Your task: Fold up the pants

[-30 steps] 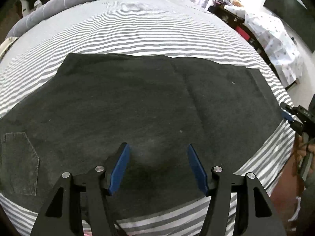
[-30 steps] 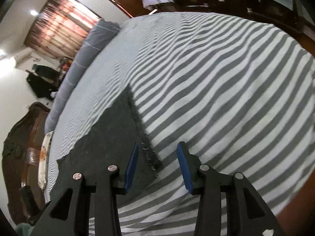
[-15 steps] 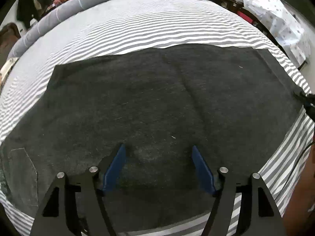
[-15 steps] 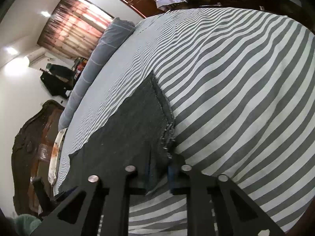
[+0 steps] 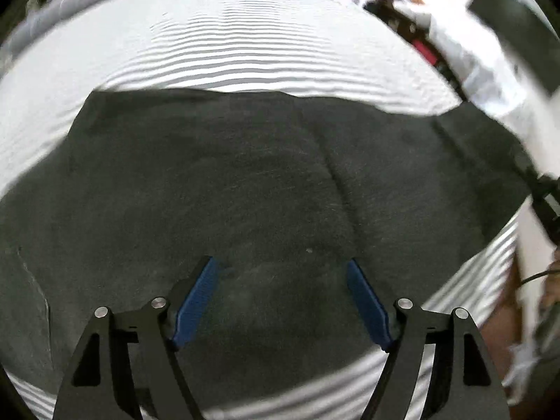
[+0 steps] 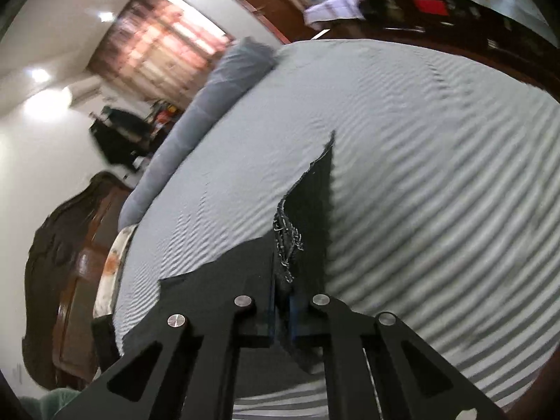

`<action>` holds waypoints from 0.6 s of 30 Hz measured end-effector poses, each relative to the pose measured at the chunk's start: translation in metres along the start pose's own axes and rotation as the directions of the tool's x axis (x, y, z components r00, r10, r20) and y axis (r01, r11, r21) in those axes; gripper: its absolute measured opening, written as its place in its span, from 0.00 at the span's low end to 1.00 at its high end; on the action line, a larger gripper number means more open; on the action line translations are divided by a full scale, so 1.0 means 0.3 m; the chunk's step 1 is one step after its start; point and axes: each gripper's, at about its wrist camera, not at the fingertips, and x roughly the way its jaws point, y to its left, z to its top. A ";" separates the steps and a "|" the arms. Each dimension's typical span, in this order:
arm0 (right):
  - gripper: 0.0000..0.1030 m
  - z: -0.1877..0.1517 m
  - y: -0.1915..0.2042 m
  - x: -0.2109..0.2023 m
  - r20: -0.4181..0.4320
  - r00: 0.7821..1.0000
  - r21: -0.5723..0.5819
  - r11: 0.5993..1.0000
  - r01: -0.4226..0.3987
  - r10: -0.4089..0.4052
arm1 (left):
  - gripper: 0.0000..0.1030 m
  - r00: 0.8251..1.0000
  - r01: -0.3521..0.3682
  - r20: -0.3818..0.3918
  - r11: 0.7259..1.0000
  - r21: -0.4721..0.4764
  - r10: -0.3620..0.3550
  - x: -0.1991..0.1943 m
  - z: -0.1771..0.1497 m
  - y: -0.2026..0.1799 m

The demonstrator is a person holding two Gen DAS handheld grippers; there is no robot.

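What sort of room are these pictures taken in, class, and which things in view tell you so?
Most likely a bedroom. The dark pants lie on a bed with a striped sheet, a long grey bolster runs along its head by a carved wooden headboard, and curtains cover a window.

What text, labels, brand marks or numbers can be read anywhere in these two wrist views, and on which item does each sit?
None can be read in either view.
The pants show plain dark fabric, no tag or label visible.
The striped bedsheet carries only stripes.
The background clutter is too blurred to show any lettering.
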 end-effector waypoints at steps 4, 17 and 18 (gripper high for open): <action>0.06 -0.018 0.157 0.069 -0.045 0.998 -0.061 0.997 -0.051 0.048 | 0.74 0.997 0.072 0.029 0.994 -0.076 -0.070 -0.115 -0.031 0.124; 0.07 -0.308 0.595 0.477 -0.329 0.941 -0.244 0.955 -0.167 0.081 | 0.74 0.992 0.102 0.093 0.969 -0.223 -0.083 -0.360 -0.164 0.487; 0.07 -0.340 0.609 0.504 -0.352 0.933 -0.251 0.953 -0.171 0.074 | 0.74 0.992 0.106 0.093 0.967 -0.233 -0.086 -0.358 -0.174 0.504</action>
